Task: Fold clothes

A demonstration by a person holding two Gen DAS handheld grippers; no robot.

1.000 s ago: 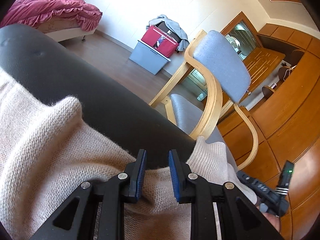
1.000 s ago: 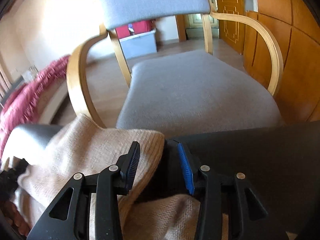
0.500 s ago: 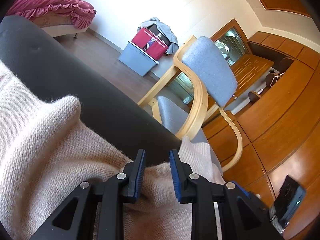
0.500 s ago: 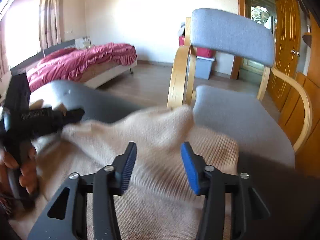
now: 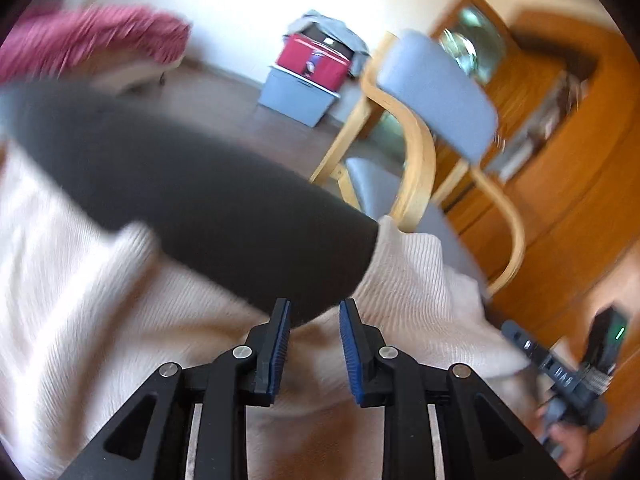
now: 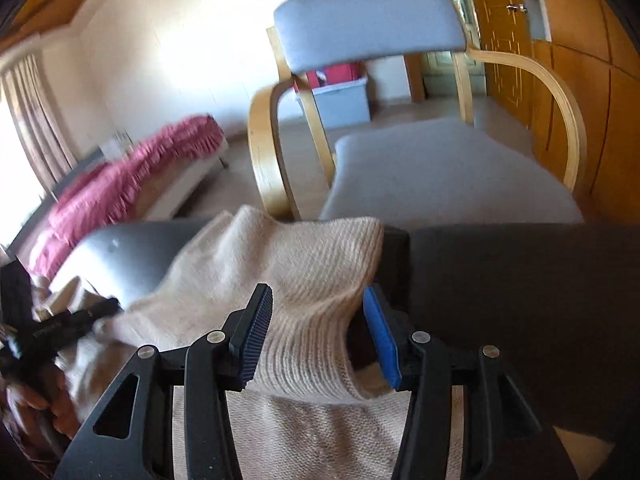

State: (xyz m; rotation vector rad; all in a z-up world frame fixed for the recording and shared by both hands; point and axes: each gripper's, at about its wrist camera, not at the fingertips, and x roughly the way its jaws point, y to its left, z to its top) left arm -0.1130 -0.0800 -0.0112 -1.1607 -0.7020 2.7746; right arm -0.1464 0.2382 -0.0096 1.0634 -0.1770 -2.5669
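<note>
A beige knit sweater (image 5: pixel 100 300) lies spread over a dark table (image 5: pixel 208 200). My left gripper (image 5: pixel 314 334) is at the sweater's edge, its blue pads a narrow gap apart with the thick knit pinched between them. In the right wrist view a ribbed fold of the sweater (image 6: pixel 312 280) runs between the wide-apart fingers of my right gripper (image 6: pixel 318 320), which is open. Each gripper shows in the other's view, held by a hand: the right gripper (image 5: pixel 560 372) low on the right, the left gripper (image 6: pixel 64 328) low on the left.
A wooden armchair with grey cushions (image 6: pixel 440 168) stands just beyond the table's far edge. A bed with a pink cover (image 6: pixel 120 188) is at the back left, and a grey bin with a red bag (image 5: pixel 304 80) by the wall. Wooden cabinets (image 5: pixel 580 160) line the right side.
My right gripper has swung back toward the chair and come down, so the ribbed fold now lies between its fingers. The left view has tilted slightly with the sweater still at its pads.
</note>
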